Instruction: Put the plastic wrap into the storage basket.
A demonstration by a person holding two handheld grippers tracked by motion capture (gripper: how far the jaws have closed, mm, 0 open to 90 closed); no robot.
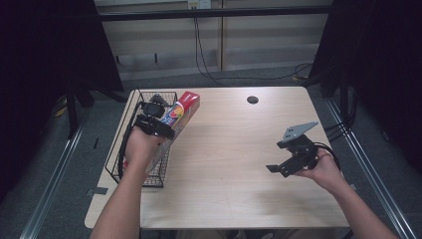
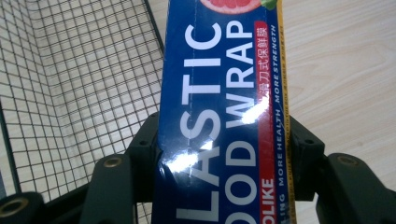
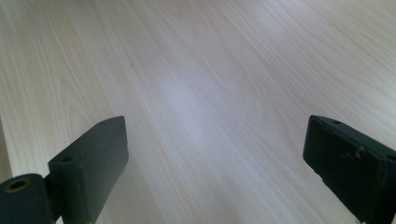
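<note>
The left claw [image 1: 158, 121] is pinching a blue box of plastic wrap [image 2: 219, 116] between its jaws, holding it over the right edge of the wire basket [image 1: 130, 164] at the left of the high view. The right claw [image 1: 291, 158] is hanging spread wide, gripping nothing, over bare worktop [image 1: 229, 164] at the right of that frame.
</note>
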